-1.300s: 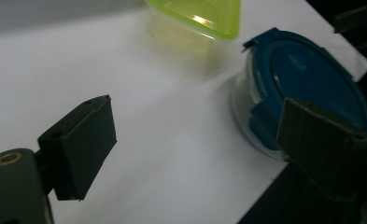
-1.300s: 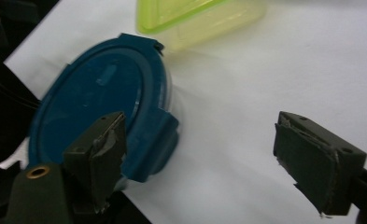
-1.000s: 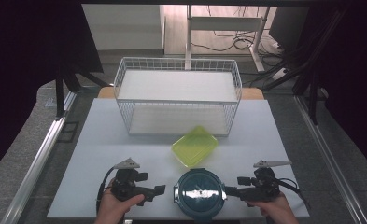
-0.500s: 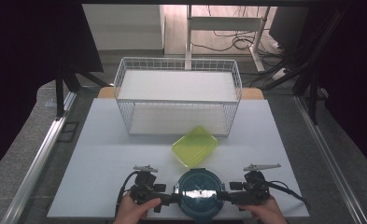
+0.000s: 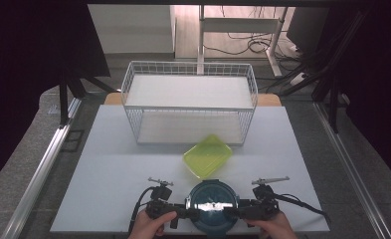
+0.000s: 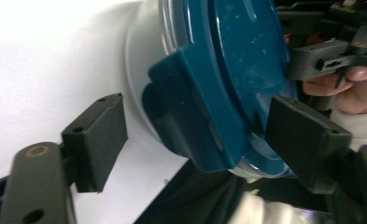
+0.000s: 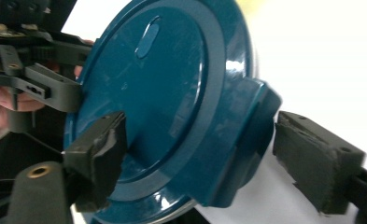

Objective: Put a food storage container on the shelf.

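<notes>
Your grippers flank the blue container at the white table's near edge.
Left gripper and right gripper stand spread around opposite clasps of the blue container; the white table sits in a dark room.

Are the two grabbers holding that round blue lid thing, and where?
Not yet. Each open gripper, left gripper and right gripper, has its jaws around a side latch of the blue container, without clamping it.
</notes>
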